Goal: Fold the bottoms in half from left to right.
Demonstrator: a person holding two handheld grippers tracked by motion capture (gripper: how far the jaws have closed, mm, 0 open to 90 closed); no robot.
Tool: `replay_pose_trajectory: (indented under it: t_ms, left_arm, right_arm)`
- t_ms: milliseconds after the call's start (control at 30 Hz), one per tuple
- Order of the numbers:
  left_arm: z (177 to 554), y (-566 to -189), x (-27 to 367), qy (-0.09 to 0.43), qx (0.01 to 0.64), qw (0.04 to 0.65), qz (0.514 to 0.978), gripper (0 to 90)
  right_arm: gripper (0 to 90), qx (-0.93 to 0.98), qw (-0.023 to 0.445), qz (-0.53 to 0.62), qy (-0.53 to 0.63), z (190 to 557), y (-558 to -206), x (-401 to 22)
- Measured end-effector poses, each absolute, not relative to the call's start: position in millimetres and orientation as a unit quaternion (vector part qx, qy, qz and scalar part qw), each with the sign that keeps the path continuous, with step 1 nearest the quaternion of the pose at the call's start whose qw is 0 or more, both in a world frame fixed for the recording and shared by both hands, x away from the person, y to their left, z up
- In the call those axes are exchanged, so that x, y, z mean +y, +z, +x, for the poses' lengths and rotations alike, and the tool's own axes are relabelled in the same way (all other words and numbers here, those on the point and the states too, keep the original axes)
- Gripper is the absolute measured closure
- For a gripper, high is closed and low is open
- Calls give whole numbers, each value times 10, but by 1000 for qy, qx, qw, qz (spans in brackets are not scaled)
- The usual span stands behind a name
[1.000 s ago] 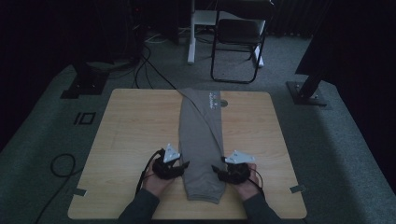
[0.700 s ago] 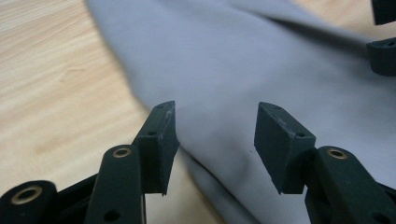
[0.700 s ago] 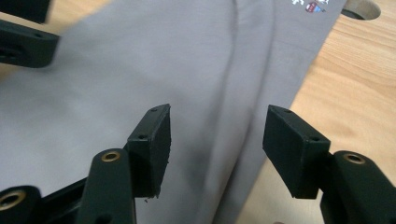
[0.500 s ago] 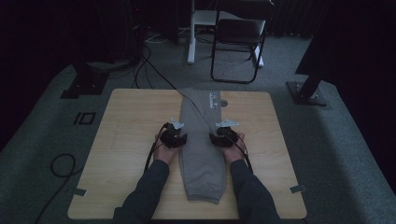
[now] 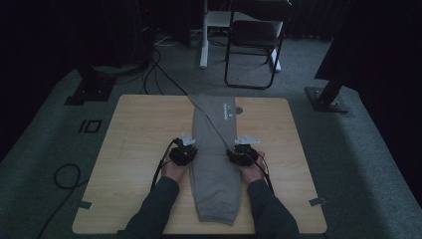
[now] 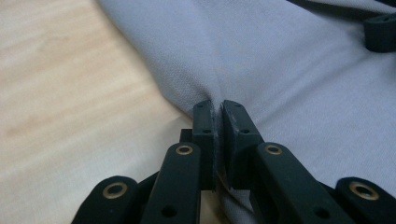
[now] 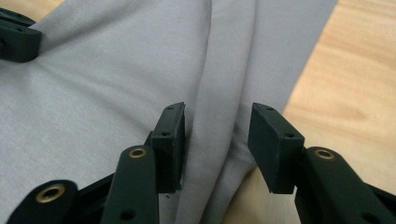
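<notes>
Grey sweatpants [image 5: 214, 169], folded lengthwise, lie down the middle of the wooden table [image 5: 139, 129]. My left gripper [image 5: 185, 152] is at their left edge, about mid-length. In the left gripper view its jaws have just closed, and my left gripper [image 6: 217, 105] pinches the grey cloth [image 6: 280, 60] at its edge. My right gripper [image 5: 242, 152] is at the pants' right edge. In the right gripper view its jaws have been closing. My right gripper [image 7: 217, 112] still stands apart around a raised fold of the cloth [image 7: 116, 70].
A dark folding chair [image 5: 254, 40] stands on the carpet beyond the table's far edge. Cables [image 5: 64, 174] lie on the floor at the left. Black stand bases [image 5: 326, 99] sit at both far corners. Bare wood [image 5: 278, 129] flanks the pants.
Both hands have moved away from the person along the pants' sides, from near the lower end to about mid-length, and now sit tight against the edges.
</notes>
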State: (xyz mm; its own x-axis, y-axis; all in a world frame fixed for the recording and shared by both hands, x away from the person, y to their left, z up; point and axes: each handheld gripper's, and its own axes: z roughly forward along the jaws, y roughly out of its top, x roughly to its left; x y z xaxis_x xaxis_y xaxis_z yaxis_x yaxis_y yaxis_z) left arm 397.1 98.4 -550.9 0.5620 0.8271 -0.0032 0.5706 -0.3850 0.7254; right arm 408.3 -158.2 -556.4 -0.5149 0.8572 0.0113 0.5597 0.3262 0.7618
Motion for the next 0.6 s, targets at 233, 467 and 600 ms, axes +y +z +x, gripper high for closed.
replay_pose_trajectory:
  t_ms: [233,467,600]
  left_arm:
    - [3558,-5514,1053,166,420,358,817,844]
    - [3161,-5535,1181,149,415,374,816,845]
    - [3048,-5545,1239,152,413,377,815,843]
  right_arm:
    - [564,799,195,439,362,3707,-5549,-1586]
    - [537,809,182,434,352,3274,-5521,-1557]
    - [453,809,180,429,359,3209,-5542,-1569]
